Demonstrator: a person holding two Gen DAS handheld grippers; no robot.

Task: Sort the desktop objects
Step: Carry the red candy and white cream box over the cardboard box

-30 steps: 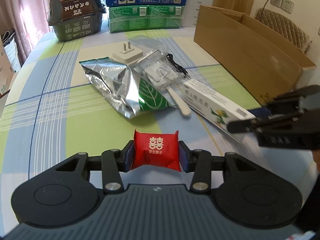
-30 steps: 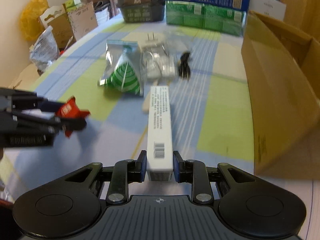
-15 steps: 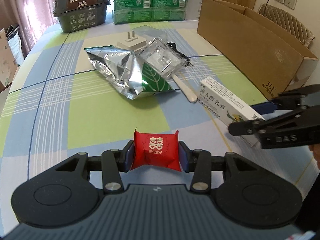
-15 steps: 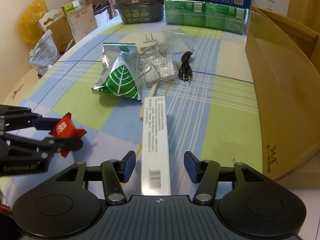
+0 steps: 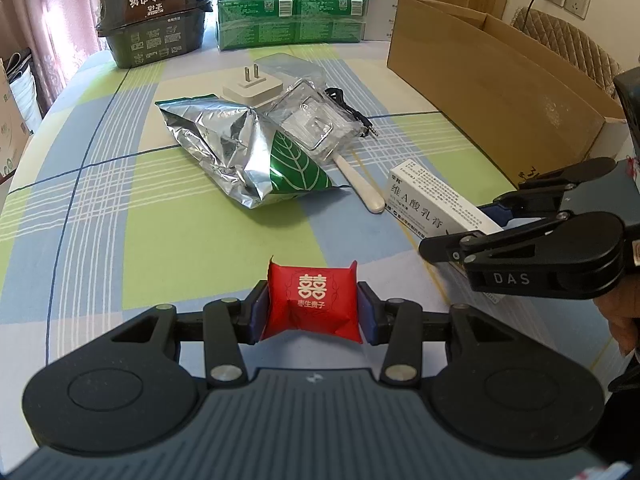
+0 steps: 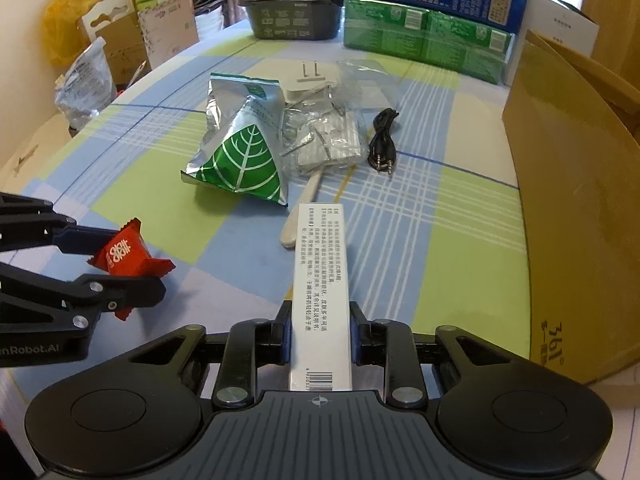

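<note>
1. Left wrist view: the left gripper (image 5: 313, 313) is clenched on a red candy packet (image 5: 313, 306), its blue pads pressing both sides. The packet is a glossy red pillow with crimped corners, a white double-happiness sign and small white characters below it, and it is held above the checked tablecloth (image 5: 120, 208).
2. In the same view, the right gripper (image 5: 486, 222) comes in from the right edge, its black fingers on either side of the near end of a white ointment box (image 5: 436, 204), which slants away toward the middle of the table. A hand (image 5: 620, 320) shows at the right edge.
3. Beyond lie a silver foil bag with a green leaf (image 5: 248, 156), a clear plastic package (image 5: 316, 124), a white stick (image 5: 360, 186), a white plug adapter (image 5: 254, 88) and a black cable (image 5: 352, 114). An open cardboard box (image 5: 492, 92) stands to the right.
4. Right wrist view: the right gripper (image 6: 320, 338) has its jaws closing, with the pads against the long sides of the white ointment box (image 6: 320, 280). The box is long and narrow, printed with black text and a barcode at the near end, its far end out over the cloth just beside the stick (image 6: 302, 210).
5. At the left of this view, the left gripper (image 6: 120, 268) grasps the red packet (image 6: 124, 258).
</note>
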